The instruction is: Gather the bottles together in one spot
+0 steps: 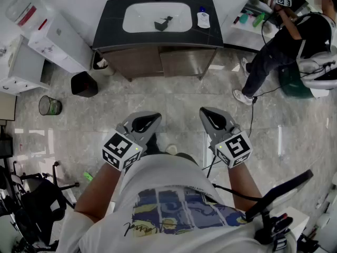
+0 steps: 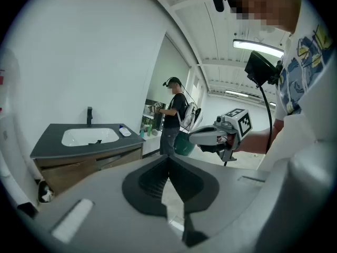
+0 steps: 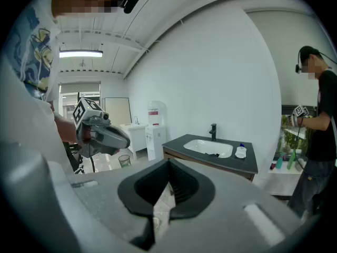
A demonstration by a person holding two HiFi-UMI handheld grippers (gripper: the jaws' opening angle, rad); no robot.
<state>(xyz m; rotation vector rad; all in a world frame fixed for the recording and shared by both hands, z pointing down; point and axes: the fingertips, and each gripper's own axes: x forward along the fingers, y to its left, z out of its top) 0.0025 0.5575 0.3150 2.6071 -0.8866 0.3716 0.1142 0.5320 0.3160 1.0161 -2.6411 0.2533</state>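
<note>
While it lies flat on the dark grey vanity counter [image 1: 108, 30], just right of the white basin [image 1: 156, 17], the white flat bottle with a blue cap [image 1: 203, 19] has bare counter around it and is near the right edge. Its long axis runs front to back, with the cap toward the wall. Green and teal bottles [image 1: 258, 19] are on a white shelf [image 1: 237, 29] right of the vanity. In front of the vanity the grey stone-tile floor [image 1: 174, 96] is open. Well apart from the vanity, the left gripper [image 1: 151, 119] and right gripper [image 1: 209, 115] are both closed and empty.
</note>
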